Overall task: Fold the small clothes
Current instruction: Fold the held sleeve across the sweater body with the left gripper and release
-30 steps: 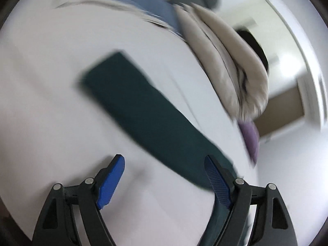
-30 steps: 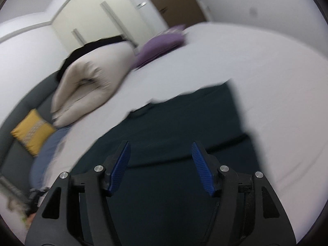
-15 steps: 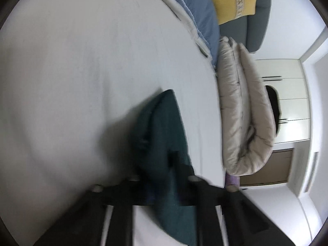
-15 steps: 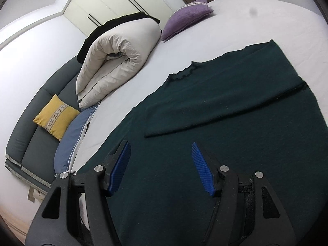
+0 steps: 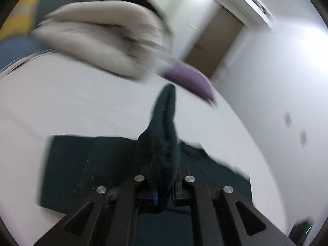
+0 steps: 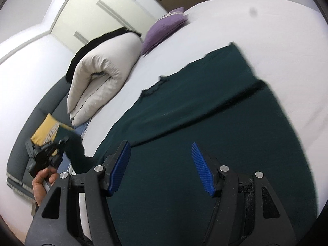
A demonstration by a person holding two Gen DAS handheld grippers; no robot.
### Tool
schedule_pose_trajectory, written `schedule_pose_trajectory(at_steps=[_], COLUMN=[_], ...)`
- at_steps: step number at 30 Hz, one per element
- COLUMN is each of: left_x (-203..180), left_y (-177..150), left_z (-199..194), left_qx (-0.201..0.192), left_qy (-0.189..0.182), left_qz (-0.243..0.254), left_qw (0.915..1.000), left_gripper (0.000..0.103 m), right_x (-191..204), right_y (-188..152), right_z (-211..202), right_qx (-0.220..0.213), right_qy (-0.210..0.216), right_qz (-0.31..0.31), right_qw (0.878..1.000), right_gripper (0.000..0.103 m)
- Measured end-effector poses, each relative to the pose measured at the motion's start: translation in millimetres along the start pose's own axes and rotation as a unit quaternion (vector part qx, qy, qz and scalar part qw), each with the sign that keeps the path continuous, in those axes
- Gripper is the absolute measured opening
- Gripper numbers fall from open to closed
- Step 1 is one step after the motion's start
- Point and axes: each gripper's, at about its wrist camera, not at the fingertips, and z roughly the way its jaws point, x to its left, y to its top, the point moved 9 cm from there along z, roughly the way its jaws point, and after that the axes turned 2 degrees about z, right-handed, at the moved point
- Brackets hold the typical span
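The left gripper [image 5: 164, 194] is pinching a sleeve [image 5: 164, 135] of the dark green sweater [image 6: 215, 127] on the white bed [image 6: 246, 20], while the right gripper [image 6: 162, 168] is hanging over it with jaws wide open.

There was one dark green sweater [image 6: 215, 123] on one bed [image 6: 256, 20]. One folded cream duvet [image 6: 102, 75], one purple pillow [image 6: 164, 26], one yellow cushion [image 6: 44, 132], and two grippers: left [image 5: 164, 192] and right [image 6: 162, 169].

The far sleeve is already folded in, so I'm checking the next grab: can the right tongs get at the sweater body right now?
Probably yes. The right tongs hang open over the dark green sweater, nothing lying between them.
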Motion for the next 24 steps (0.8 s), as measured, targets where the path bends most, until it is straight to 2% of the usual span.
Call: schedule_pose_trajectory(at_steps=[2, 3, 4, 6, 9, 11, 14, 16, 18, 21, 23, 24], left_x=[-55.1, -69.6, -79.3, -85.7, -79.7, -70.4, -40.5, -20.3, 18.5, 64.2, 90.5, 100.7], left_y=[-38.8, -55.7, -71.8, -98.1, -125.9, -130.6, -130.7, -130.6, -115.3, -93.8, -82.7, -79.5], left_z=[37.7, 50.8, 60.8, 69.4, 45.9, 27.5, -9.6, -18.7, -36.4, -48.5, -56.9, -60.5], left_qx=[0.043, 0.066, 0.084, 0.108, 0.121, 0.116, 0.097, 0.086, 0.061, 0.039, 0.024, 0.019], left_qy=[-0.009, -0.011, -0.007, 0.01, 0.012, 0.003, -0.019, -0.009, 0.006, 0.021, 0.037, 0.042], left_qz=[0.065, 0.085, 0.102, 0.125, 0.134, 0.132, 0.093, 0.062, 0.014, -0.036, -0.05, -0.056], left_qw=[0.9969, 0.9941, 0.9911, 0.9862, 0.9834, 0.9844, 0.9907, 0.9943, 0.998, 0.9984, 0.9978, 0.9974], left_gripper=[0.032, 0.055, 0.069, 0.075, 0.088, 0.09, 0.091, 0.09, 0.089, 0.089, 0.089, 0.089], right_x=[-18.4, -24.5, -33.4, -47.5, -59.3, -59.0, -42.5, -21.4, 3.3, 30.7, 36.3, 32.3], right_y=[4.5, 5.3, 6.5, 7.7, 7.3, 7.8, 8.5, 9.2, 11.5, 17.2, 20.4, 19.7], right_z=[-6.0, -7.5, -9.2, -10.2, -5.5, 5.2, 28.4, 49.1, 74.2, 111.8, 137.8, 156.5], right_qx=[-0.008, -0.009, -0.009, -0.004, 0.011, 0.025, 0.049, 0.064, 0.078, 0.099, 0.118, 0.139], right_qy=[-0.008, -0.012, -0.017, -0.028, -0.031, -0.027, -0.01, 0.0, 0.008, 0.014, 0.002, -0.018], right_qz=[0.016, 0.022, 0.029, 0.037, 0.042, 0.04, 0.033, 0.012, -0.019, -0.043, -0.046, -0.043], right_qw=[1.0, 1.0, 0.999, 0.999, 0.999, 0.999, 0.998, 0.998, 0.997, 0.994, 0.992, 0.989], right_gripper=[0.061, 0.061, 0.061, 0.061, 0.061, 0.062, 0.062, 0.062, 0.062, 0.061, 0.061, 0.06])
